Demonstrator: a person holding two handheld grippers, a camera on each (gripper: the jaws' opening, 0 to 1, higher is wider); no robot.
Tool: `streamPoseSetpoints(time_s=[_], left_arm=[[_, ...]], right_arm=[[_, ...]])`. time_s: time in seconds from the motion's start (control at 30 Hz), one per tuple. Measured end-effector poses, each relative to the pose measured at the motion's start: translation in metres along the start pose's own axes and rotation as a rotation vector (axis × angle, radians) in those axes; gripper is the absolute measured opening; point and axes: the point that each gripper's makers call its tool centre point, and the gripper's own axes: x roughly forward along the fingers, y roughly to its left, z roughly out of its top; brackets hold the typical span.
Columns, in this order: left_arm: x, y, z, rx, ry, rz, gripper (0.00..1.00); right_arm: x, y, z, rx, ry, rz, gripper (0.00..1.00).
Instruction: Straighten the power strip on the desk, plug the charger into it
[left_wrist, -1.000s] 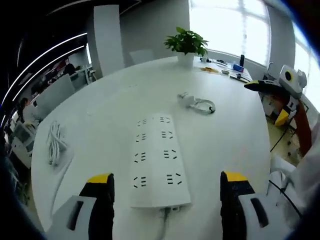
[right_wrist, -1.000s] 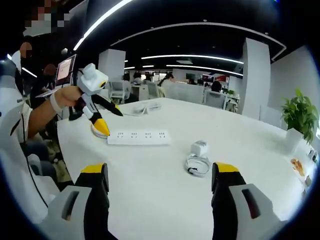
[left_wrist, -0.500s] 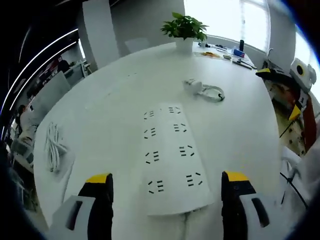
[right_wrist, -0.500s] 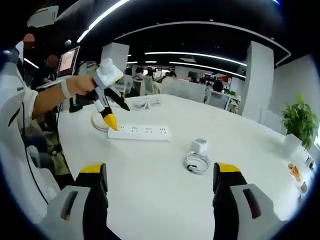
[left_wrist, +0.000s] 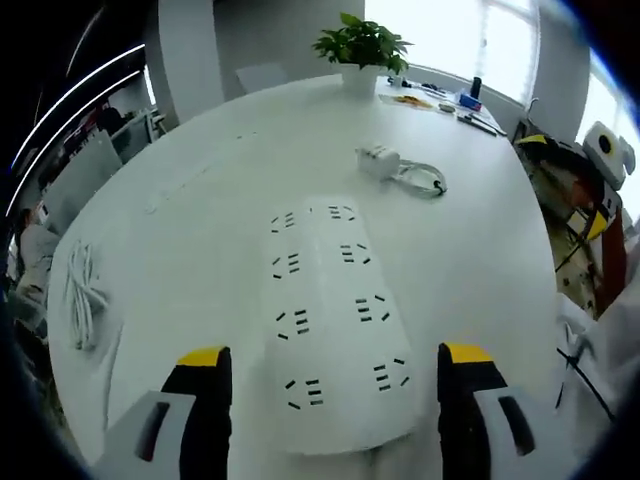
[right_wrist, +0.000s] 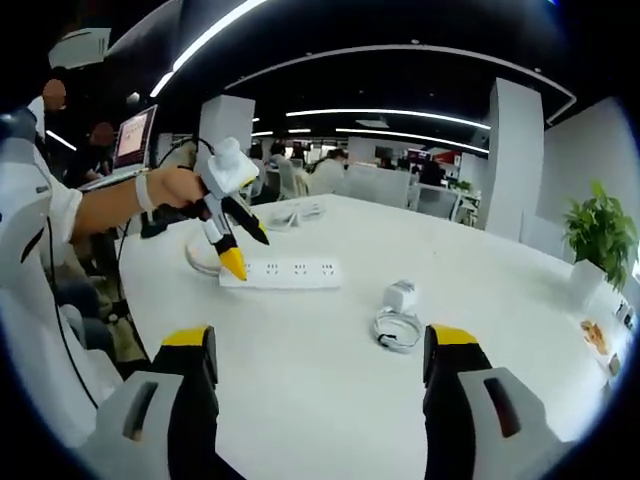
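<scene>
Here, L gripper view: left gripper (left_wrist: 327, 372) low over white desk (left_wrist: 200, 230), jaws spread wide, nothing between the pads. Yellow-tipped fingers (left_wrist: 203, 362) either side of near end of power strip (left_wrist: 335, 330); contact w/ strip can't be judged. Strip white, two rows of sockets, running away from camera toward far side, slightly skewed. Beyond its far end, well apart: charger (left_wrist: 375, 160), small white block, w/ coiled cable (left_wrist: 423, 182) just right of it. Bundle of white cord (left_wrist: 80, 295) at left edge of desk. Potted plant (left_wrist: 362, 50) at far edge, small clutter beside it on right. Other gripper showing at right of this view, past desk edge.

R gripper view: right gripper (right_wrist: 325, 375) held back from desk (right_wrist: 500, 300), jaws wide apart, holding nothing. Strip (right_wrist: 281, 273) lying crosswise at mid-left, long side toward camera. Left gripper (right_wrist: 232, 210) in person's hand (right_wrist: 180, 187) at strip's left end, yellow tip down at its near corner; touching or not, can't tell. Charger (right_wrist: 400, 296) right of strip, near side, apart from it, cable coil (right_wrist: 396, 328) just in front. Plant (right_wrist: 598, 235) far right. Open office w/ ceiling light strips behind.
</scene>
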Motion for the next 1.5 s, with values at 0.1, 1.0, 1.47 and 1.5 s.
streamPoseSetpoints(time_s=[0.1, 1.0, 1.47, 1.5], left_arm=[[0.005, -0.001, -0.001, -0.006, 0.012, -0.002, 0.83], [0.016, -0.004, -0.010, -0.017, 0.116, -0.020, 0.75], [0.016, -0.012, -0.015, 0.008, 0.179, -0.003, 0.70], [0.017, -0.013, -0.016, 0.012, 0.185, 0.001, 0.71]], right_arm=[[-0.001, -0.001, 0.000, 0.000, 0.001, -0.004, 0.83], [0.001, -0.001, -0.012, 0.022, 0.012, 0.005, 0.82], [0.003, 0.000, -0.019, 0.020, 0.023, 0.017, 0.81], [0.003, 0.000, -0.018, 0.018, 0.021, 0.017, 0.81]])
